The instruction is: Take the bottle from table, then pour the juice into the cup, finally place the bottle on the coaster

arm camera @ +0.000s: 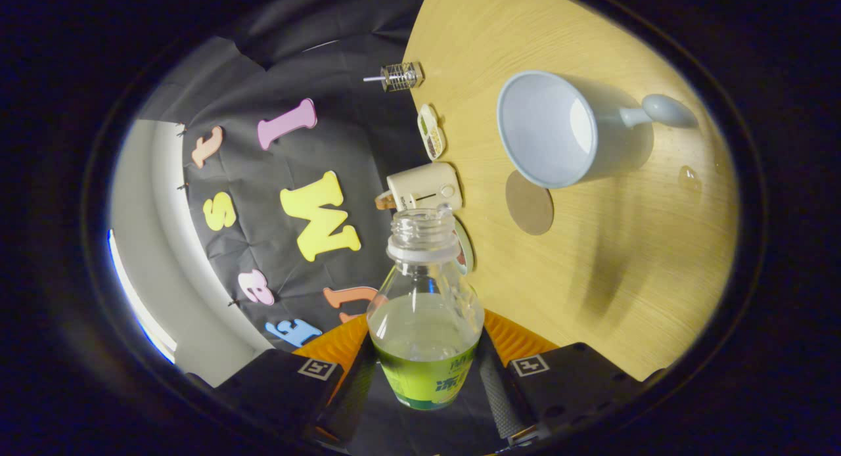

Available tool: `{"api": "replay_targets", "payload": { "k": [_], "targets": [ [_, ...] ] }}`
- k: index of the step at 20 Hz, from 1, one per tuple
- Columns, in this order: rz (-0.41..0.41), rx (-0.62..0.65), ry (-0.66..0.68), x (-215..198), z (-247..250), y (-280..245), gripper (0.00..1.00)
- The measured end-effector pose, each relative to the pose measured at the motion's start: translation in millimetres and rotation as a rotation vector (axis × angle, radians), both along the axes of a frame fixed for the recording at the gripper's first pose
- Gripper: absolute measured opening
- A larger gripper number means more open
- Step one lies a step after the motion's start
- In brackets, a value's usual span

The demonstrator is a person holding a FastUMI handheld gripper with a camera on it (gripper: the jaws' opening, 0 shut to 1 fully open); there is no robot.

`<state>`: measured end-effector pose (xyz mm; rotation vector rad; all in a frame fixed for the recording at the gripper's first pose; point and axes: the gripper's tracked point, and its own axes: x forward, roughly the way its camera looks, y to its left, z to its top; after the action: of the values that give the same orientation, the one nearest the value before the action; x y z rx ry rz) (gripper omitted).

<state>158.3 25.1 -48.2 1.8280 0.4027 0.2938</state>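
Note:
My gripper (424, 377) is shut on a clear plastic bottle (424, 311) with a green label; both fingers press its sides. The bottle has no cap and holds pale juice in its lower half. The view is rolled, so the wooden table (591, 278) stands off to the right of the bottle. A pale blue cup (558, 131) with a knobbed handle sits on the table beyond the bottle's mouth, its opening facing me. A round brown coaster (529, 203) lies on the table just beside the cup, between cup and bottle mouth.
Along the table's far edge stand a cream appliance (426, 186), a small oval dish (431, 132) and a wire-caged glass item (401, 76). A small clear drop (688, 177) lies on the table near the cup's handle.

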Motion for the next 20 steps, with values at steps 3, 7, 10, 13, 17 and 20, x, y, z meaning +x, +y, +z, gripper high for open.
{"api": "replay_targets", "payload": {
  "k": [3,7,10,13,17,20],
  "targets": [
    [-0.021,0.065,-0.004,2,4,-9,0.81],
    [-0.024,0.129,-0.005,2,9,-14,0.81],
    [-0.03,0.188,-0.003,5,15,-18,0.81],
    [-0.038,0.236,-0.022,4,20,-26,0.81],
    [-0.053,0.302,-0.029,3,27,-37,0.81],
    [-0.059,0.329,-0.038,3,29,-41,0.81]
  ]
}}
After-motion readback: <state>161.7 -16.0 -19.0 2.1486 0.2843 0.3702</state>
